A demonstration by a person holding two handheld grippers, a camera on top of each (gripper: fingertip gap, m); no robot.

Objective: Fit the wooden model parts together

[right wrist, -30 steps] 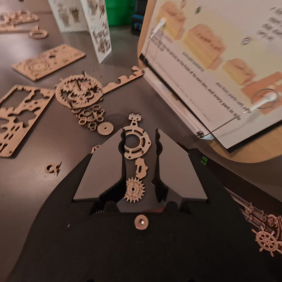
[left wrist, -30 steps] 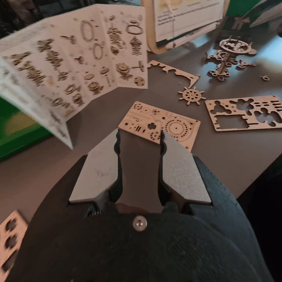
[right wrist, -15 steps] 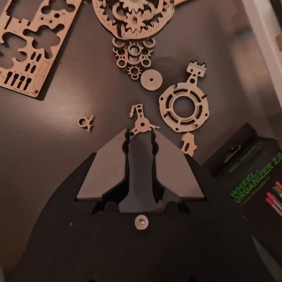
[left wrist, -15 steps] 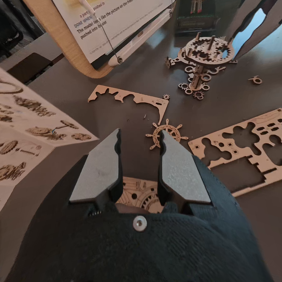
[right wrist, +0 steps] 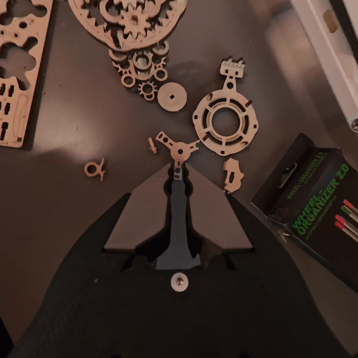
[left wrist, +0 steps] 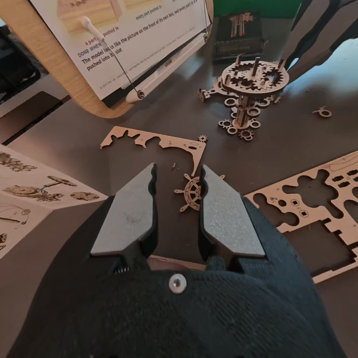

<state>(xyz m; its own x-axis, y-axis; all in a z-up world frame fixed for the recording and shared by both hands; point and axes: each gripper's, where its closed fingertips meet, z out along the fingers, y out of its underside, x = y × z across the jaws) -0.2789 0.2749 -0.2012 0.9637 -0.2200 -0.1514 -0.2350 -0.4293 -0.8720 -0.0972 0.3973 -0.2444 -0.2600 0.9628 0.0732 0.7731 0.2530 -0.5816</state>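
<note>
A half-built wooden gear model (left wrist: 253, 81) stands on the dark table; the right wrist view shows it from above (right wrist: 131, 19). My right gripper (right wrist: 177, 168) is shut on one arm of a three-armed wooden part (right wrist: 180, 151), low over the table. A ring-shaped part (right wrist: 225, 122), a round disc (right wrist: 172, 96), a small slotted piece (right wrist: 232, 174), a tiny peg (right wrist: 153, 145) and a small loop piece (right wrist: 95, 169) lie around it. My left gripper (left wrist: 178, 170) is open and empty, above a ship's-wheel part (left wrist: 190, 195) that its right finger partly hides.
Punched-out wooden sheets lie at the right (left wrist: 310, 209) and by the gear model (right wrist: 11, 77). A leftover frame strip (left wrist: 155, 141) lies ahead. A folded leaflet (left wrist: 29, 193) stands at the left, a wooden page stand (left wrist: 116, 38) behind, a black box (right wrist: 313, 203) at the right. About 25 cm separates my left fingertips from my right. The small slotted piece (right wrist: 232, 174) is closer to my right gripper, around 5 cm from its tips; the left tips are 25 cm off. From my right tips it is roughly 7 cm to the round disc (right wrist: 172, 96); from my left, 15 cm.
My right gripper swung over to the three-armed part, moved forward and closed on one of its arms. My left gripper moved forward past the leaflet toward the ship's wheel and stayed open.
</note>
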